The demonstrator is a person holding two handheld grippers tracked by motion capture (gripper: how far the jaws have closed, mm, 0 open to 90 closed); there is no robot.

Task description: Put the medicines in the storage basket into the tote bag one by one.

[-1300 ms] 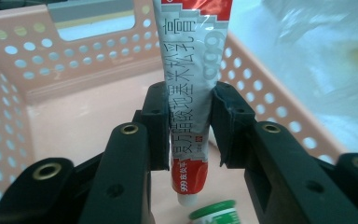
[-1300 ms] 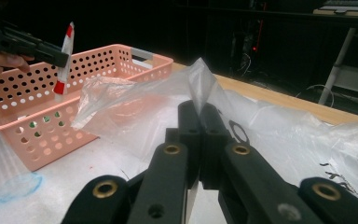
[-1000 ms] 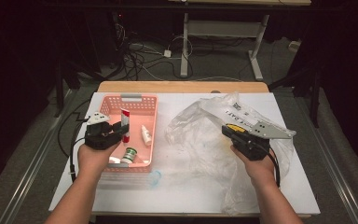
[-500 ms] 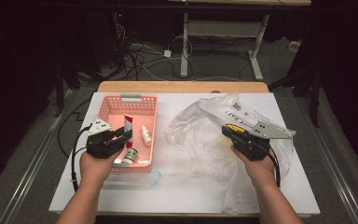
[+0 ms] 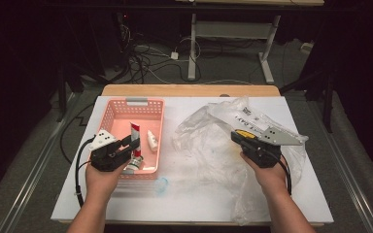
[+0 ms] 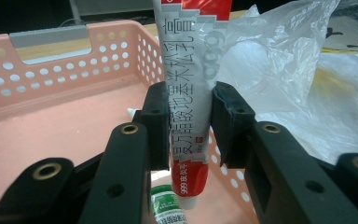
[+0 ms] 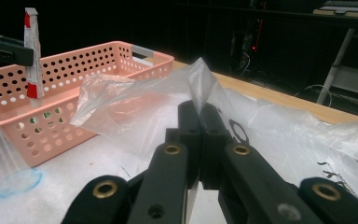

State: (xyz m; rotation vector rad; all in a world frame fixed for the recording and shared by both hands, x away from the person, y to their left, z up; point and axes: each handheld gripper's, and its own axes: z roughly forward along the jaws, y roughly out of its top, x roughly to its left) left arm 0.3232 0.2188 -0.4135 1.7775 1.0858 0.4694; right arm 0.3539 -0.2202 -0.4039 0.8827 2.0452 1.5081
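Left gripper view puts the left gripper [image 6: 186, 126] up close: its two black jaws are clamped on a red and white tube [image 6: 191, 93], which stands upright between them over the pink basket [image 6: 46, 126]. Just below the tube's cap lies a small green-labelled bottle [image 6: 165, 210]. Seen from the high view, that basket [image 5: 121, 114] sits on the left side of the white table [image 5: 184, 201], with a little white bottle [image 5: 151, 141] inside beside the tube. Over on the right, the right gripper [image 7: 200, 121] has its jaws pinched tight on a fold of the clear plastic bag [image 7: 135, 107], which spreads crumpled across the table's right half.
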